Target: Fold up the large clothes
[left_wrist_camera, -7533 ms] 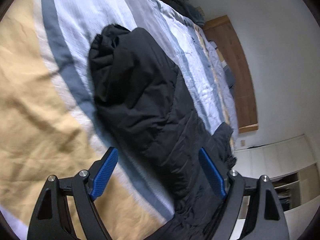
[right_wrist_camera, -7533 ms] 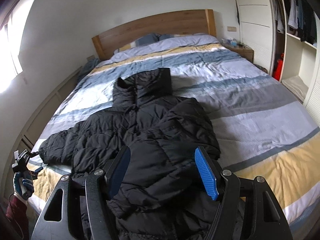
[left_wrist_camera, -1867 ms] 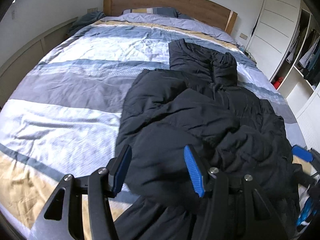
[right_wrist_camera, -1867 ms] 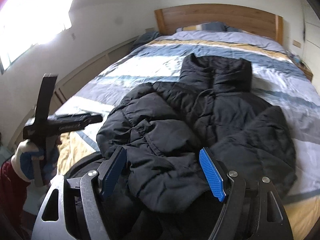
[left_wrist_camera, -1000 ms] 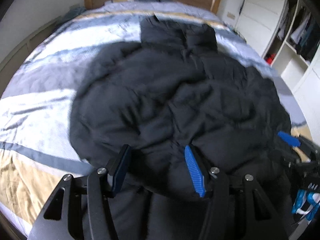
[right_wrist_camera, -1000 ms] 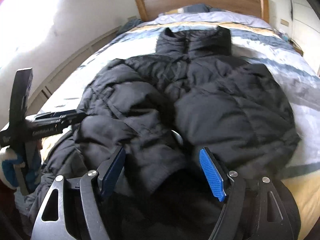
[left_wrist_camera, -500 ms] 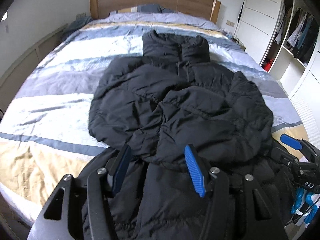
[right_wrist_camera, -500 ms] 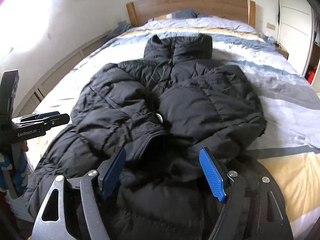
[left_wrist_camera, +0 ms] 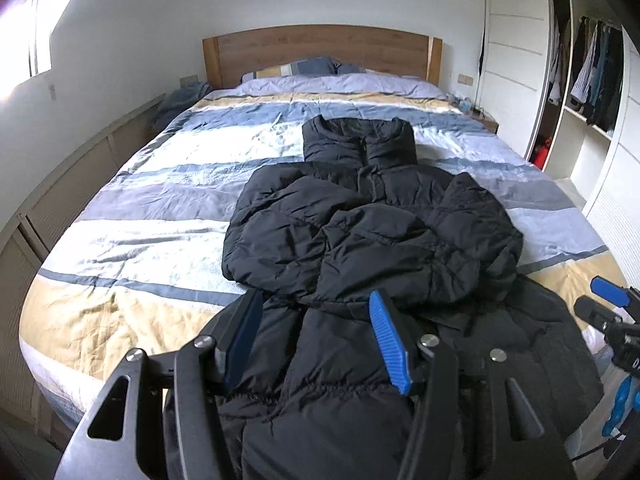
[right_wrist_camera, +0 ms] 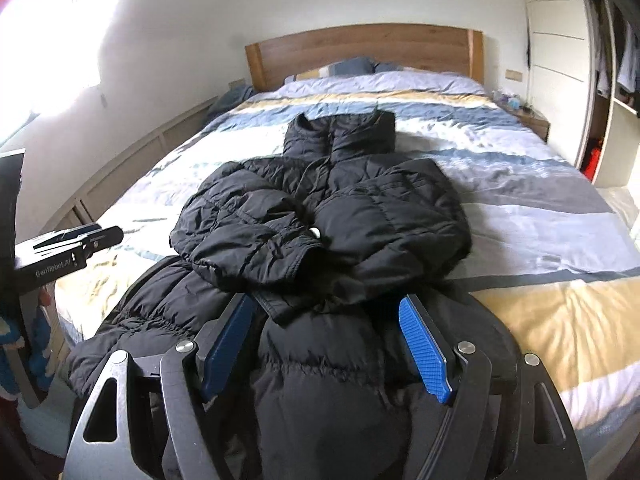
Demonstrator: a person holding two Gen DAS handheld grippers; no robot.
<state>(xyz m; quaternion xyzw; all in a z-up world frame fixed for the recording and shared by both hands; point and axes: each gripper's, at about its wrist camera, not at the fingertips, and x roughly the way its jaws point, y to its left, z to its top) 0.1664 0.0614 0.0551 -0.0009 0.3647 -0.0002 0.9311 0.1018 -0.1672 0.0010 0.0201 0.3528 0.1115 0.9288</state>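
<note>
A black puffer jacket (left_wrist_camera: 372,236) lies on the striped bed (left_wrist_camera: 160,208), collar toward the headboard, both sleeves folded in over its chest. Its hem hangs over the bed's foot under both grippers. My left gripper (left_wrist_camera: 316,340) is open and empty above the hem's left part. My right gripper (right_wrist_camera: 328,344) is open and empty above the hem, jacket (right_wrist_camera: 320,216) between and below its blue pads. The right gripper's tip also shows at the right edge of the left wrist view (left_wrist_camera: 608,292); the left gripper shows at the left of the right wrist view (right_wrist_camera: 68,252).
A wooden headboard (left_wrist_camera: 320,52) and pillows stand at the far end. A low panelled ledge (left_wrist_camera: 80,168) runs along the bed's left side. A white wardrobe with hanging clothes (left_wrist_camera: 592,72) and a small bedside table (left_wrist_camera: 476,116) stand on the right.
Both grippers have drawn back toward the foot of the bed, so more of the bed and headboard shows. The jacket lies as half a second ago.
</note>
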